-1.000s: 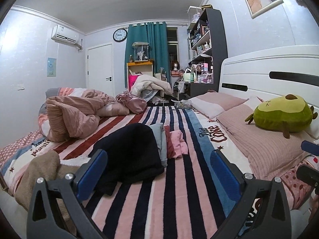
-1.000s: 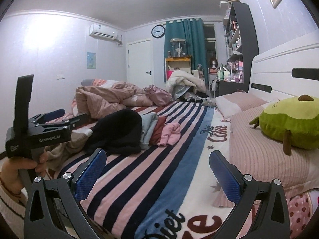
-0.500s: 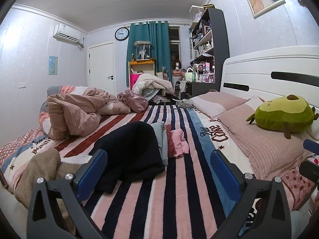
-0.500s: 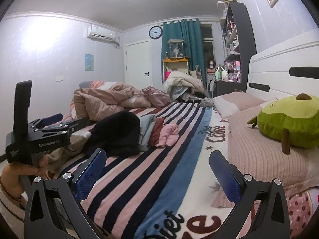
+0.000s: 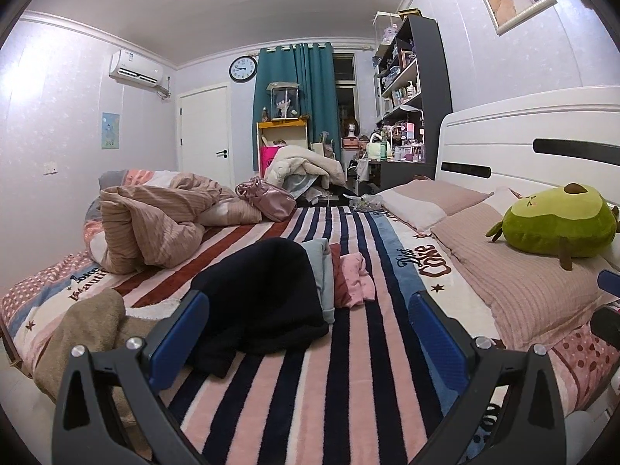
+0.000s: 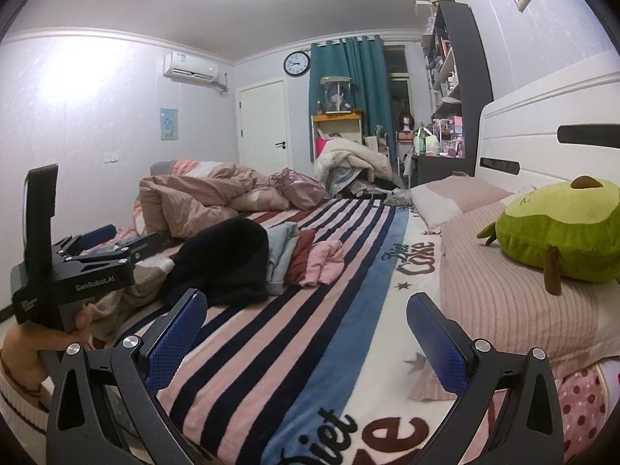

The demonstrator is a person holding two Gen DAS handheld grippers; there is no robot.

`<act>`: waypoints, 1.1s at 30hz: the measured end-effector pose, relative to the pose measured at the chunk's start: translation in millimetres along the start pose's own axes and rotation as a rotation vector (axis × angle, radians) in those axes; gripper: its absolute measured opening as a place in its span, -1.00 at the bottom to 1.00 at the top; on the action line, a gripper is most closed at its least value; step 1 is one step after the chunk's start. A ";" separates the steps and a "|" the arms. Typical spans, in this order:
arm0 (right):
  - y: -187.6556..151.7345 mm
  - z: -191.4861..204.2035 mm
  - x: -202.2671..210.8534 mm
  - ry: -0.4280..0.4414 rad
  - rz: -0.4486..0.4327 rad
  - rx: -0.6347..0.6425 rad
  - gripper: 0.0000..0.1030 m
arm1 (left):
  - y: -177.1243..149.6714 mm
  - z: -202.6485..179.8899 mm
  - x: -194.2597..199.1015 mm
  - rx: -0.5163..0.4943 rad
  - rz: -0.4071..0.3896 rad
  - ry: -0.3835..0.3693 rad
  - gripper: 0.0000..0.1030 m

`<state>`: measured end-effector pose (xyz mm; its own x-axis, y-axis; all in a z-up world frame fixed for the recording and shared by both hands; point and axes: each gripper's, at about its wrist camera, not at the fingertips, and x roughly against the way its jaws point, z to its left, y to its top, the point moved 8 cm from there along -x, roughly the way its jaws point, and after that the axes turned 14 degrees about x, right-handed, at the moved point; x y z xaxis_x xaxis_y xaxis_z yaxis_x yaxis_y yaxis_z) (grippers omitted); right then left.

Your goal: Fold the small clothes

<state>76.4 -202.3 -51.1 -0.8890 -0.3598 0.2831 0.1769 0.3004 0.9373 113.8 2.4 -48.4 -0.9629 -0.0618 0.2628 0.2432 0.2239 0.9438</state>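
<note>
We are holding both sets of jaws spread wide with nothing between them. The left gripper (image 5: 310, 325) is hovering over the striped blanket (image 5: 348, 379), its blue pads (image 5: 180, 337) framing the near edge of a black garment (image 5: 263, 294). The right gripper (image 6: 306, 333) is hanging above the same blanket farther toward the pillows, and in its view we are seeing the left gripper from the side, gripped by a hand (image 6: 23, 343) at the lower left.

The small clothes are lying in a row in the middle of the bed, just beyond the left gripper: the black garment nearest, then a light blue piece (image 5: 321, 267), a dark red piece (image 5: 338, 275) and a pink piece (image 5: 358, 275), each touching the next. A tan garment (image 5: 81, 329) is slumping at the bed's left edge.

Farther out, a rumpled pink duvet (image 5: 155, 224) is sitting on the left, and a green avocado plush (image 5: 558, 221) is resting on the pink pillows (image 5: 519, 283) by the white headboard (image 5: 523, 143).
</note>
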 end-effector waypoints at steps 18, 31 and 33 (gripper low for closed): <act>0.6 -0.5 24.6 -0.063 -0.016 -0.027 1.00 | 0.1 -11.8 15.1 0.015 -0.016 -0.029 0.98; 1.6 3.7 37.0 -0.082 -0.027 -0.052 1.00 | 0.1 -14.3 28.5 0.019 -0.029 -0.026 0.98; 1.1 2.9 36.9 -0.086 -0.028 -0.052 1.00 | -0.2 -13.8 29.4 0.016 -0.032 -0.022 0.98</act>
<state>42.5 -212.7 -40.3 -0.9265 -0.2893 0.2406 0.1714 0.2447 0.9543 87.0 -12.9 -38.1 -0.9725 -0.0480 0.2278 0.2104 0.2379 0.9482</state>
